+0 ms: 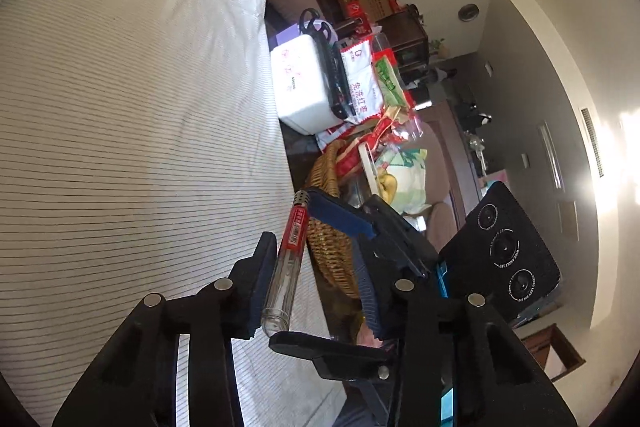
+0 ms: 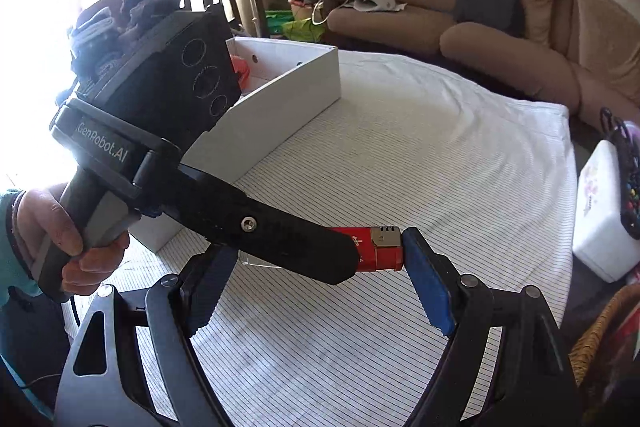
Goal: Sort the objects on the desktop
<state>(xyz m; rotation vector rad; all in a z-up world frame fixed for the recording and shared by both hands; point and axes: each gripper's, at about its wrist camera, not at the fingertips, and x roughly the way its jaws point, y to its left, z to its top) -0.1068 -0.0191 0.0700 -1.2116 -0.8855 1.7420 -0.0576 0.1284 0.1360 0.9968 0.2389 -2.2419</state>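
A lighter [image 1: 286,263] with a red label, clear body and metal cap is held above the striped tablecloth [image 1: 120,147]. In the left wrist view it lies against my left gripper's [image 1: 316,283] left pad; the right gripper's blue-padded finger [image 1: 340,217] touches its capped end. In the right wrist view the lighter [image 2: 378,249] spans my right gripper [image 2: 308,279], lengthwise between its pads, with the left gripper's black finger [image 2: 280,239] across it. A white open box [image 2: 288,87] stands at the back left of the table.
A wicker basket [image 1: 328,227] with snack packets sits off the table's edge. A white foam box [image 1: 302,83] and packets lie beyond it. A brown sofa [image 2: 500,27] stands behind the table. A hand [image 2: 60,227] holds the left gripper's handle.
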